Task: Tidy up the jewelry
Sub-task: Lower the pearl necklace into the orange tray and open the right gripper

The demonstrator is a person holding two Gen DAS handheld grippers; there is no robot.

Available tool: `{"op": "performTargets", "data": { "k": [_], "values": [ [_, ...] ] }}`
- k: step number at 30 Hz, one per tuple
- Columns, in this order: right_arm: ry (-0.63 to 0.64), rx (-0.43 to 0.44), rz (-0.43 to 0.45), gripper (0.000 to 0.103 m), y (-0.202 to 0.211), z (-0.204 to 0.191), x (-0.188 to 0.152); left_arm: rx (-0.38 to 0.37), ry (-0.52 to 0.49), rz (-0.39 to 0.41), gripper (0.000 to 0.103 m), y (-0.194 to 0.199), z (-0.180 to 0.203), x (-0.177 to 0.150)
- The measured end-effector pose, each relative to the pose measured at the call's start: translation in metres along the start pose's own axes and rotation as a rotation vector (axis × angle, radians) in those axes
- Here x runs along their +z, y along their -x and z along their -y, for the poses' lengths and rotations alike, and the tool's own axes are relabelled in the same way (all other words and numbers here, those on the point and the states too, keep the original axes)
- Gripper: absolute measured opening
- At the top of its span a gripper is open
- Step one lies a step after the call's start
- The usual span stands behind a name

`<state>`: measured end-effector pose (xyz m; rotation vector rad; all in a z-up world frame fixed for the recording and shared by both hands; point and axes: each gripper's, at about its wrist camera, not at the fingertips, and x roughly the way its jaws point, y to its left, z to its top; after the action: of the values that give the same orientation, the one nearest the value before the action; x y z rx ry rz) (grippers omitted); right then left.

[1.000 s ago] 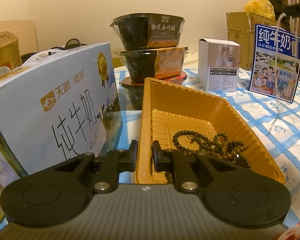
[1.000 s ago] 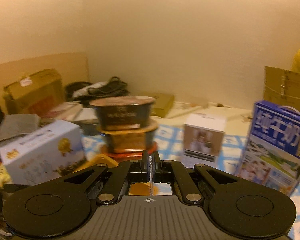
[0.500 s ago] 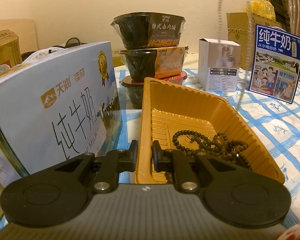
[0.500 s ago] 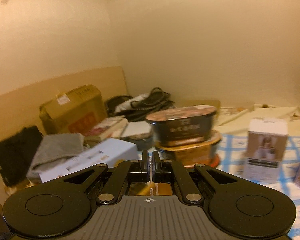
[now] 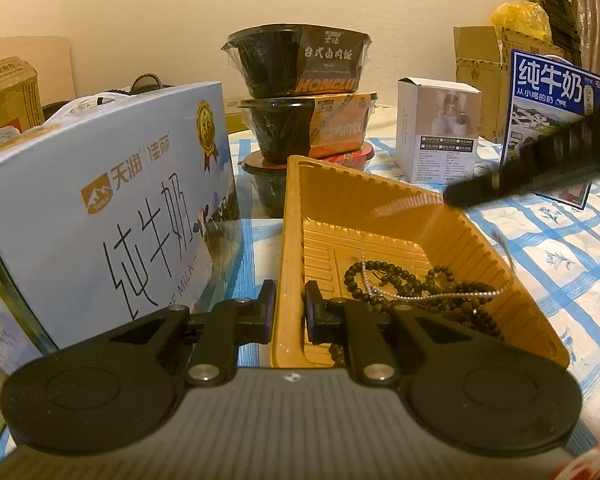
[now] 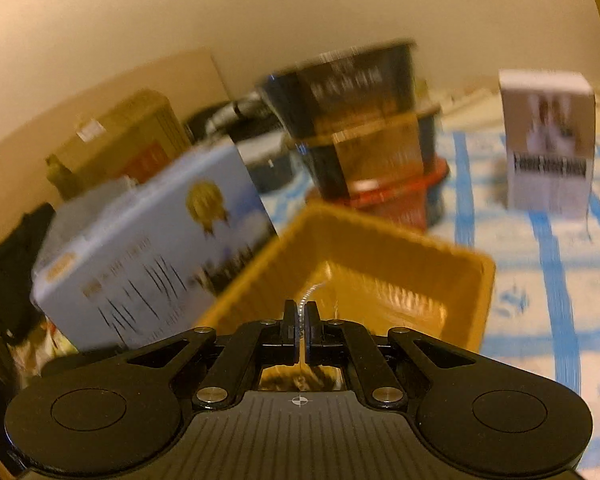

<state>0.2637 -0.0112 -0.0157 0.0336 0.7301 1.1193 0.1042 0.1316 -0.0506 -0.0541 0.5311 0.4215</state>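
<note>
An orange plastic tray sits on the table with dark wooden bead strands piled in it. My left gripper is shut on the tray's near left wall, one finger on each side. A thin silver chain drapes across the beads. Its upper end runs up to my right gripper, a blurred dark shape over the tray's far right rim. In the right wrist view my right gripper is shut on the silver chain, above the tray.
A pale blue milk box stands tight against the tray's left side. Stacked black food bowls rise behind it. A small white box and a blue milk carton stand at the right on the blue-checked cloth.
My right gripper has come down and leftward from high above to just over the tray. The hanging chain has sunk onto the beads. The left gripper and tray stayed still.
</note>
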Motion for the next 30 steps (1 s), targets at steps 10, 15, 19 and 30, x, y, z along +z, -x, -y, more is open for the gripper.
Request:
{"op": "performTargets", "data": {
  "k": [10,15,19,30],
  "values": [
    [-0.003,0.036,-0.027,0.002,-0.015,-0.006,-0.021,-0.001,0.002,-0.003,0.013,0.0,-0.001,-0.001],
    [-0.001,0.047,-0.038,0.003,-0.014,-0.009,-0.021,0.0,0.002,-0.011,0.013,-0.002,-0.002,-0.002],
    [0.035,-0.036,-0.098,0.007,-0.018,-0.005,-0.031,0.001,0.003,-0.01,0.013,-0.002,-0.002,-0.003],
    [-0.001,-0.079,-0.061,0.044,0.004,0.009,-0.041,0.005,0.012,-0.031,0.014,-0.008,-0.004,-0.006]
  ]
}}
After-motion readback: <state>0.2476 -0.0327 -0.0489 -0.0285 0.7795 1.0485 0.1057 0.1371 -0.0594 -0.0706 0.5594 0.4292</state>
